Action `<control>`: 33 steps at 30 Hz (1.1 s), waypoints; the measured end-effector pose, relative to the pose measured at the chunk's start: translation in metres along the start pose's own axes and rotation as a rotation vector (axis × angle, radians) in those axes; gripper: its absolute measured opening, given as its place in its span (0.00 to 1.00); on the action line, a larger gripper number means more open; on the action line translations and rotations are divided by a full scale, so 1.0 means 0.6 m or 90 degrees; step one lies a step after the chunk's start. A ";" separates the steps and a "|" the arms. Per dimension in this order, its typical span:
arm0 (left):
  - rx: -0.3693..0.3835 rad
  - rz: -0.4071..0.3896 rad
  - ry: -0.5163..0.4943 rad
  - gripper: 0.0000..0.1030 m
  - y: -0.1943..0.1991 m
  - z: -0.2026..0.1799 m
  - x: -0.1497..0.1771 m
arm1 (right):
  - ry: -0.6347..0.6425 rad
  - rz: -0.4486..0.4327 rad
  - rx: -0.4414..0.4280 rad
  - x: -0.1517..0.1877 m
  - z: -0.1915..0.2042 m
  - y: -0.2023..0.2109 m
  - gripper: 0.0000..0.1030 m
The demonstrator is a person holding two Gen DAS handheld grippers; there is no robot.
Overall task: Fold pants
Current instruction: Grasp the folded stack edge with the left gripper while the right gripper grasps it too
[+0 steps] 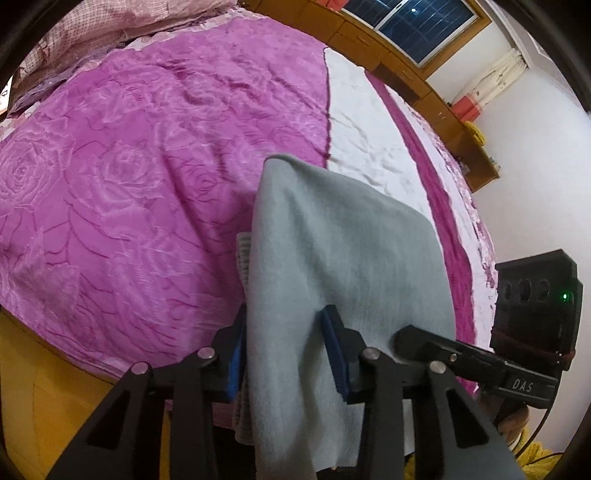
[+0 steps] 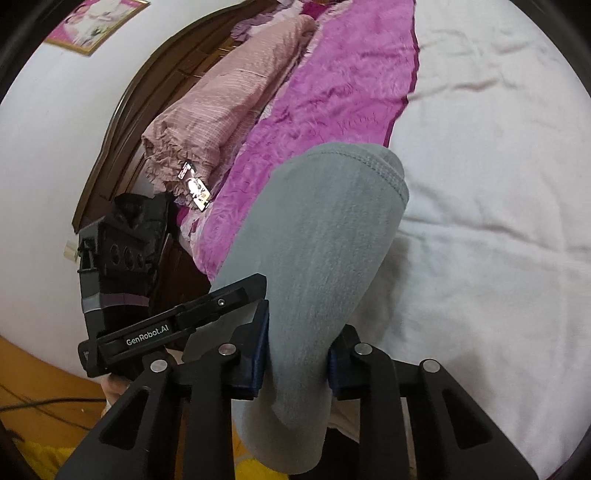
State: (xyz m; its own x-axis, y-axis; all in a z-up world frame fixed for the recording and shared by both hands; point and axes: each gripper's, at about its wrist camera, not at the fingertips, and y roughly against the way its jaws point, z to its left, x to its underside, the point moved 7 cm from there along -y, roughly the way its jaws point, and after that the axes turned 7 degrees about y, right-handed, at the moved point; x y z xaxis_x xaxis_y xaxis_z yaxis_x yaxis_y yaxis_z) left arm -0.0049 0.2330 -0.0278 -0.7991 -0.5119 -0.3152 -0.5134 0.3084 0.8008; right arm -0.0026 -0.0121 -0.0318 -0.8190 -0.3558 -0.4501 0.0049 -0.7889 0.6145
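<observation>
The grey pants (image 1: 332,251) hang lifted over the bed's near edge. My left gripper (image 1: 284,354) is shut on the pants, with grey cloth bunched between its blue pads (image 1: 334,354) and draped over them. My right gripper (image 2: 295,358) is shut on the pants (image 2: 317,236) too; a stitched hem (image 2: 384,162) curls over at the top, above the bed. Each view shows the other gripper beside it: the right one in the left wrist view (image 1: 532,314), the left one in the right wrist view (image 2: 122,258).
The bed carries a pink rose-patterned blanket (image 1: 129,166) and a white sheet (image 2: 480,184). A folded pink quilt (image 2: 221,110) lies by the dark headboard (image 2: 140,92). Wooden cabinets (image 1: 424,81) and a window (image 1: 417,22) stand beyond. A yellow floor (image 1: 37,387) lies below.
</observation>
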 end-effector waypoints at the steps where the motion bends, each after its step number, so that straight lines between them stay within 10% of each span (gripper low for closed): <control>1: 0.005 -0.001 0.001 0.37 -0.001 -0.009 0.001 | 0.006 -0.001 0.002 -0.001 -0.001 0.007 0.18; 33: 0.060 0.015 -0.141 0.36 -0.210 -0.352 -0.061 | 0.030 -0.094 0.109 -0.112 -0.231 0.275 0.18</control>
State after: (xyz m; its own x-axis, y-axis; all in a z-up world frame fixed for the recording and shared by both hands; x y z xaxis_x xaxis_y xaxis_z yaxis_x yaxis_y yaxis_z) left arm 0.1551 0.0439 -0.0096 -0.8553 -0.3189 -0.4084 -0.5118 0.3969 0.7619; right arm 0.1328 -0.1879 0.0104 -0.7757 -0.2693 -0.5708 -0.2139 -0.7387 0.6392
